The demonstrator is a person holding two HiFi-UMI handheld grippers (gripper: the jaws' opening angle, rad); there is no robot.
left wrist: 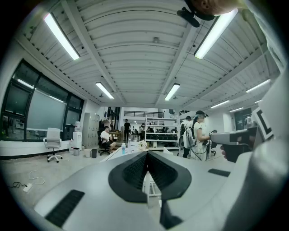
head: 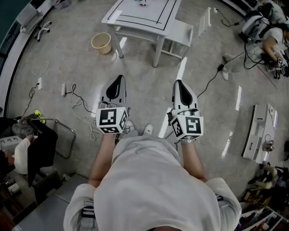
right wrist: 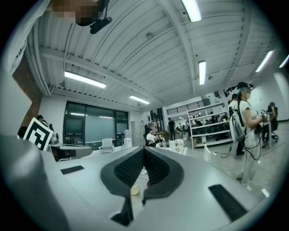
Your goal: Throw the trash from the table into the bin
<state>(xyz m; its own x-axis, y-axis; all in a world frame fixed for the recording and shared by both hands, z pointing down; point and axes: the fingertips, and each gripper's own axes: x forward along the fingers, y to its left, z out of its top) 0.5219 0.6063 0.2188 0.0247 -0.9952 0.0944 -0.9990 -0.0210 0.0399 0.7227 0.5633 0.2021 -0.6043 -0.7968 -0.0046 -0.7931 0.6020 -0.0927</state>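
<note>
One beige bin (head: 101,43) stands on the floor at upper left, just beside the left legs of one white surface (head: 135,11). You hold two tools side by side, both level and well short of that surface. Your left tool (head: 118,77) is closed, jaws meeting on nothing. One small piece of trash (head: 142,2) lies on the surface at the picture's top edge, too small to identify. Your right tool (head: 179,82) is also closed and empty. One person (head: 266,31) crouches on the floor at far right.
</note>
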